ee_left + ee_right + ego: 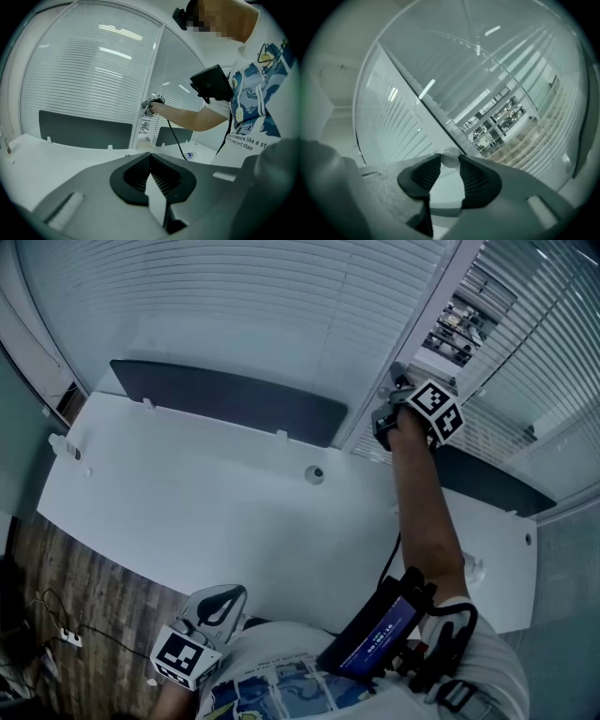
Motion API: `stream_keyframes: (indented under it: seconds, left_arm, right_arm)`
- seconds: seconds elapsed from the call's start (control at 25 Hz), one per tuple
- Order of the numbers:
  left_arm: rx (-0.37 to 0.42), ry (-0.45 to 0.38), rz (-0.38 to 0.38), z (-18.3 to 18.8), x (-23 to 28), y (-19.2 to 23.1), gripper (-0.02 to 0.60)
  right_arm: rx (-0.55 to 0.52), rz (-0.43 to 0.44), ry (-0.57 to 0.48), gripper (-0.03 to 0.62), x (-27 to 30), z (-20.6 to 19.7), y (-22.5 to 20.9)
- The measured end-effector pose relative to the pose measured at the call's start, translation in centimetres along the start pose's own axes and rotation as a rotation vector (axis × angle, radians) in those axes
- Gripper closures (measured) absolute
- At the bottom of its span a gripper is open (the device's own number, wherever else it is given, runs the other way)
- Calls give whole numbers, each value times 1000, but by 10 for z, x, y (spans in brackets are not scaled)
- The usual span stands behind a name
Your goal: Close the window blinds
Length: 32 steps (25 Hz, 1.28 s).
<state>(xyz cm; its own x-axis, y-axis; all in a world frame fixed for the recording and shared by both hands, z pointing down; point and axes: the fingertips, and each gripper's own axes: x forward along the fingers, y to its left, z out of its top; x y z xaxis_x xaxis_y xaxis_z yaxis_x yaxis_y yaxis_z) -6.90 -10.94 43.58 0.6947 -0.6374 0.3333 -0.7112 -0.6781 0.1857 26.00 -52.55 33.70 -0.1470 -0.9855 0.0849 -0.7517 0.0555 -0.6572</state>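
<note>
Looking down from your head, you can see the wide white slatted blind on the left [234, 306] lying flat and shut, so that part looks done. The slatted blind on the right [548, 362] has gaps in it, and you can see a room through them. I think that part is left to do. Your right tongs [392, 390] are up at the pale window post [427, 306] between the two blinds, past the far edge of the long white counter [187, 512]. Your left tongs [225, 596] hang low, near your body, well apart from the blinds.

In the left gripper view, your left tongs are pressed together with nothing between them. They point over the counter at the window. Far off, your right arm reaches to the post.

In the right gripper view, your right tongs are clamped on a small clear round wand [450, 157]. It sits right at the tips and touches both black pads. The open slats are behind it on the right, and the shut slats are on the left. My guess is that you need to twist the wand until the gaps on the right go away.
</note>
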Motion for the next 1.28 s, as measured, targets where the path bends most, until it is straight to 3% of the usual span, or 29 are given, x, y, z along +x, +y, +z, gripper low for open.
stream_keyframes:
  seconds: [0.64,0.8,1.0,1.28]
  left_arm:
    - [-14,0,-10,-6,-2,2,577]
    - [-18,2,-7,-2,-5,2,577]
    - [-18,-1,-8,-2,-8,1,577]
    - [-6,4,-27,-4,-7,1,577]
  right_arm:
    - [-777,-281,103,467,-1,-3,9]
    - [-863,-306,111,467,-1,-1,11]
    - [-872,-297,104,464,-2,-2,10]
    - [-880,-159,138,462,-18,-28,14]
